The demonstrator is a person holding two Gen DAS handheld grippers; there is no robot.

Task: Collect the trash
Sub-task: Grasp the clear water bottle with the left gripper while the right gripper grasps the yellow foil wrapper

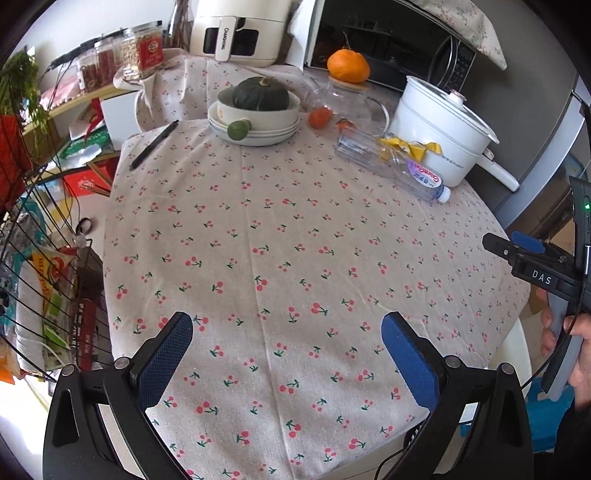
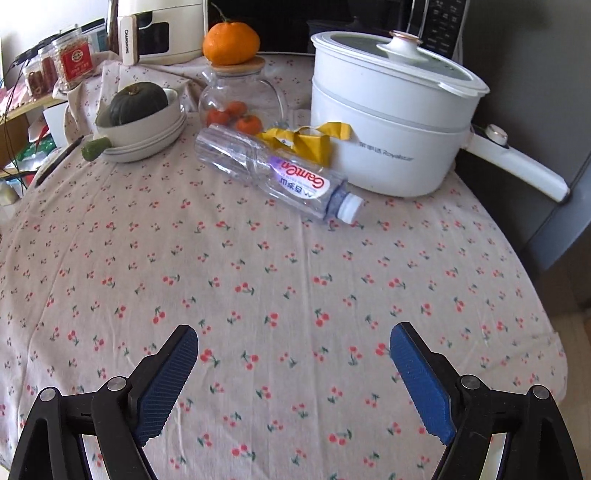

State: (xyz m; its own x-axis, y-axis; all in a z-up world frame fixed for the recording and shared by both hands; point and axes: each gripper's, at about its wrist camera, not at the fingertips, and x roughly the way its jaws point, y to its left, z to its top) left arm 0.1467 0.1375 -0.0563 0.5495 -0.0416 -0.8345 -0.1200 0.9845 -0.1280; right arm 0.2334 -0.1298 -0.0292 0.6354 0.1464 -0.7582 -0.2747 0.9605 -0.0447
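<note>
An empty clear plastic bottle (image 2: pixel 273 173) with a purple label and white cap lies on its side on the cherry-print tablecloth, in front of a white electric pot (image 2: pixel 388 122). It also shows in the left wrist view (image 1: pixel 399 166). A crumpled yellow wrapper (image 2: pixel 310 138) lies between the bottle and the pot, and shows in the left wrist view (image 1: pixel 413 147). My left gripper (image 1: pixel 286 328) is open and empty above the near part of the table. My right gripper (image 2: pixel 293 339) is open and empty, well short of the bottle. It shows from the side in the left wrist view (image 1: pixel 517 247).
Stacked bowls (image 1: pixel 255 122) hold a dark green squash, with a lime beside them. A black pen (image 1: pixel 153 146) lies at the left. A glass jar (image 2: pixel 240 99) with an orange on its lid, an air fryer (image 1: pixel 236 33) and a microwave stand behind. A wire basket (image 1: pixel 40 280) of packaging sits beside the table's left edge.
</note>
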